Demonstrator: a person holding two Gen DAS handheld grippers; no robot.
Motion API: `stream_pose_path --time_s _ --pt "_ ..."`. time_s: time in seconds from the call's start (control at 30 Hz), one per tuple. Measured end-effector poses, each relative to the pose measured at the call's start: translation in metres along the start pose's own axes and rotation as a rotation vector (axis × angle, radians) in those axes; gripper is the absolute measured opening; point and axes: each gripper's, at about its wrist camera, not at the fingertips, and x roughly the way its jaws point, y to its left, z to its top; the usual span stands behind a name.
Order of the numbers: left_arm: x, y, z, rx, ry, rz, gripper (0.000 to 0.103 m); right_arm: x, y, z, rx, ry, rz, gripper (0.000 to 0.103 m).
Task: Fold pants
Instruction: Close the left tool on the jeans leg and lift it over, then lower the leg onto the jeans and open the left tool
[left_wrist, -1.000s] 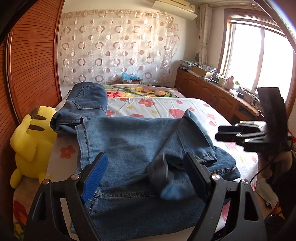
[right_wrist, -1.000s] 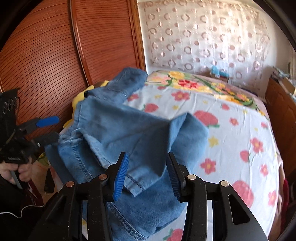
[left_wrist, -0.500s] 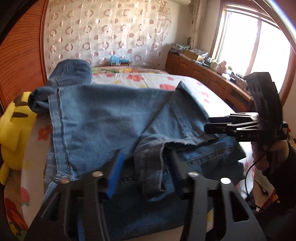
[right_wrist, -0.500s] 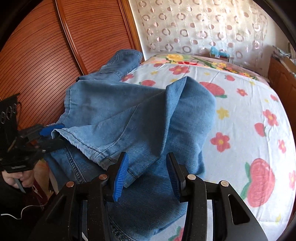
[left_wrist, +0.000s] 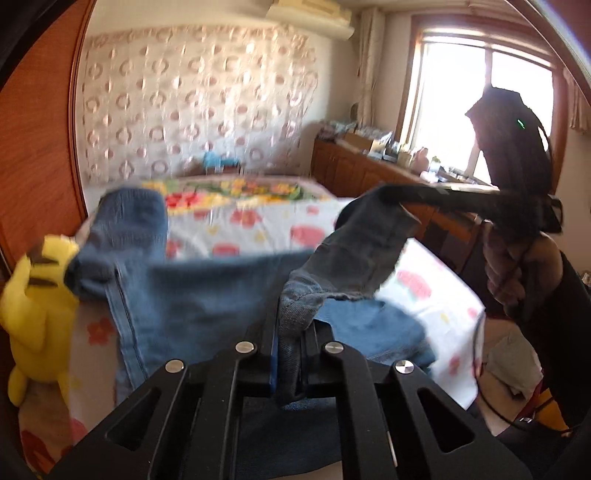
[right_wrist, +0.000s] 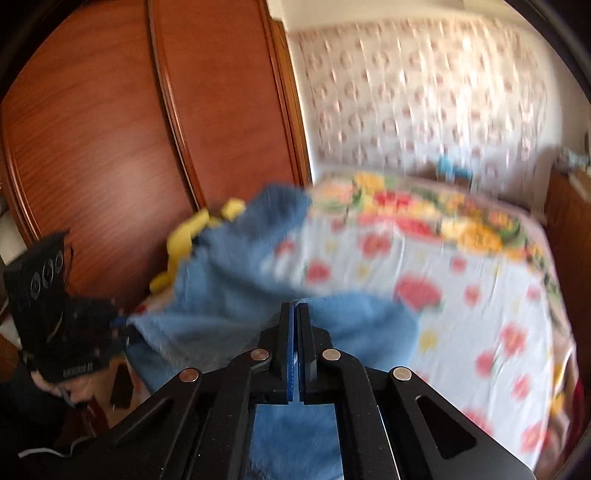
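Left tongs (left_wrist: 291, 332) clamped on a bunched fold of the jeans (left_wrist: 207, 306), jaws just closed in on it, denim squeezed up betw. the pads. Right tongs (right_wrist: 294, 317) pressed together w/ blue pads nearly meeting; in the left wrist view their tips pinch the jeans' raised corner at approx. 2 o'clock, lifted off the bed (left_wrist: 424, 291); they too have just been closing. Rest of the jeans lies spread across the floral sheet, one leg running back toward 10 o'clock, its end humped up beside the yellow plush toy (left_wrist: 33, 302), which sits at 9 o'clock at the bed's edge, touching the denim. Both views motion-blurred, so seam detail is poor. Around: wooden wardrobe doors (right_wrist: 110, 129) fill the 10–11 o'clock side of the right wrist view, close behind the toy; patterned curtain (left_wrist: 199, 99) across the far wall at 12; small blue object (left_wrist: 216, 159) at the head of the bed, too blurred to ID. Low wood cabinet (left_wrist: 354, 170) at 2 o'clock, top cluttered w/ small items, under a bright window (left_wrist: 458, 107). Person's hand (left_wrist: 506, 266) holds the right tool at 3 o'clock, cable hanging below. Bed's right half bare sheet w/ red and yellow flowers.
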Motion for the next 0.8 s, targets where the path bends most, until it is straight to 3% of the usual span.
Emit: stream_pose_path --time_s 0.2,0.33,0.53,0.8 --pt "-0.046 0.0 0.019 -0.005 -0.074 -0.012 0.009 -0.023 0.028 0.051 -0.093 -0.092 0.001 0.001" --pt "-0.06 0.012 0.012 -0.02 -0.062 0.012 0.009 -0.013 0.053 0.067 -0.148 -0.094 0.022 0.001" --pt "-0.061 0.033 -0.021 -0.081 -0.004 0.045 0.009 0.052 0.087 0.075 -0.195 -0.035 0.067 0.001" --pt "-0.035 0.065 -0.062 -0.171 0.11 0.094 0.009 0.15 0.098 0.086 -0.205 0.095 0.087 0.001"
